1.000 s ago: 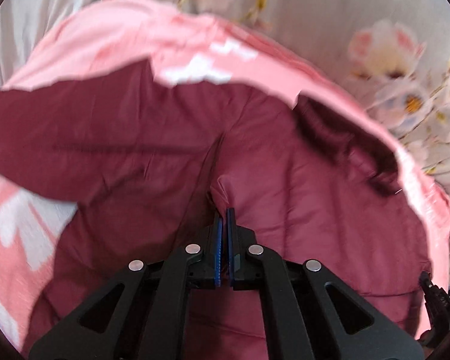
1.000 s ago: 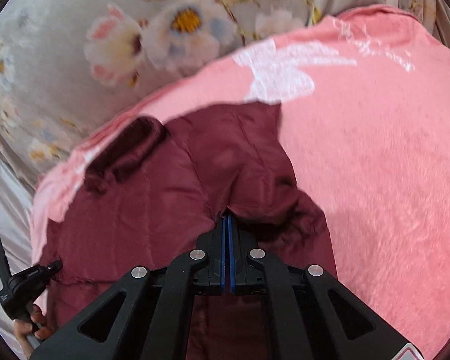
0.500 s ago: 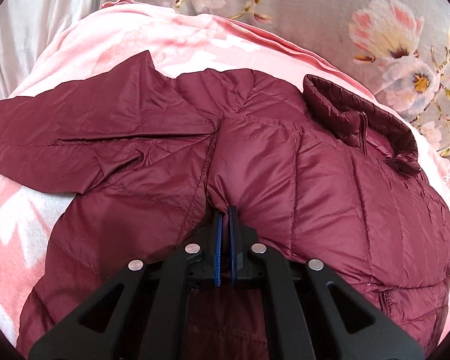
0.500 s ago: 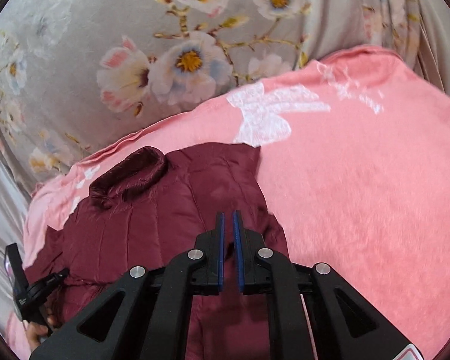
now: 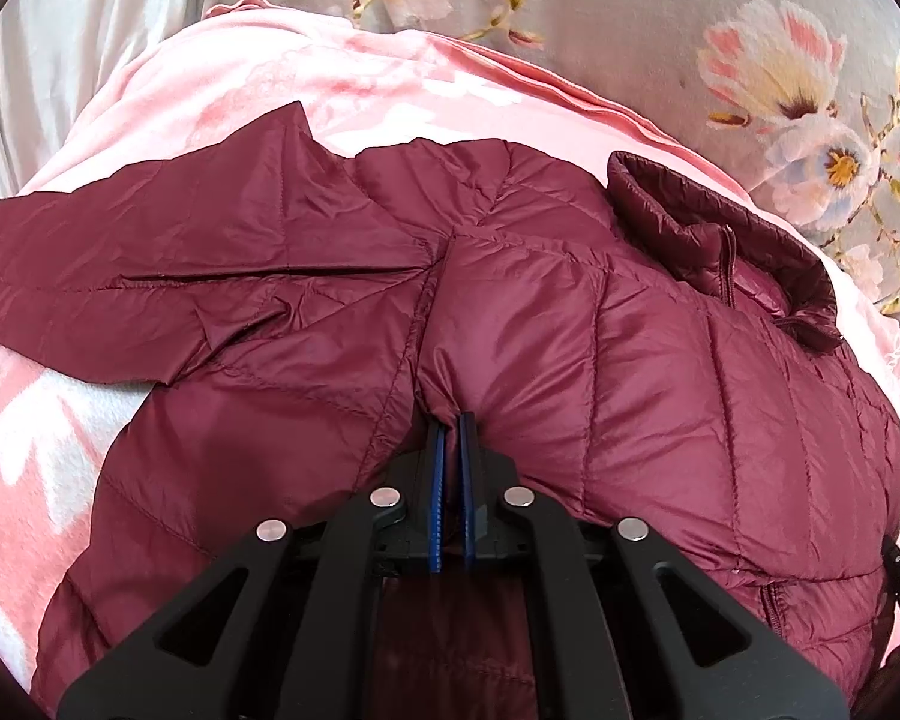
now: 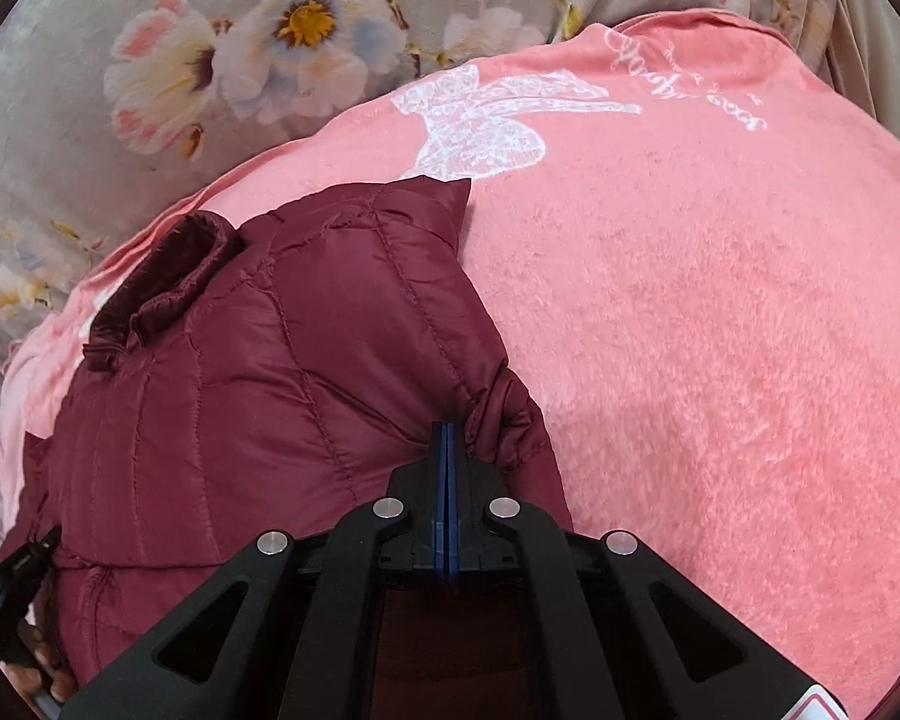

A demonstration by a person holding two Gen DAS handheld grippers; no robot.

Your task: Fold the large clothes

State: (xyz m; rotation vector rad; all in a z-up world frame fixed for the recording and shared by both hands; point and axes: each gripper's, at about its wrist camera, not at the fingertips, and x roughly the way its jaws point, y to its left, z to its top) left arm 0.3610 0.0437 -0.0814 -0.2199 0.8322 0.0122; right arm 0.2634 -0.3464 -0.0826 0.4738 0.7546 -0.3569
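The left gripper [image 5: 451,420], black with blue pads, is nearly closed, its jaws pinching a ridge of fabric where the sleeve seam meets the body of the shiny maroon quilted puffer jacket [image 5: 570,372]. The right gripper [image 6: 447,429] has its blue pads pressed together at the jacket's far shoulder, beside a bunched bit of fabric; it looks clamped on the cloth, though how much lies between the pads cannot be made out. The jacket lies front-up and zipped on the fluffy pink blanket with white butterfly prints [image 6: 720,330], its stand-up collar [image 5: 720,240] toward the grey floral bedsheet [image 5: 660,18]. One sleeve [image 5: 150,264] is stretched out to the side, unfolded. By my reading, the folding is barely begun: the garment is spread out, and both sleeves and the body have yet to be folded in.
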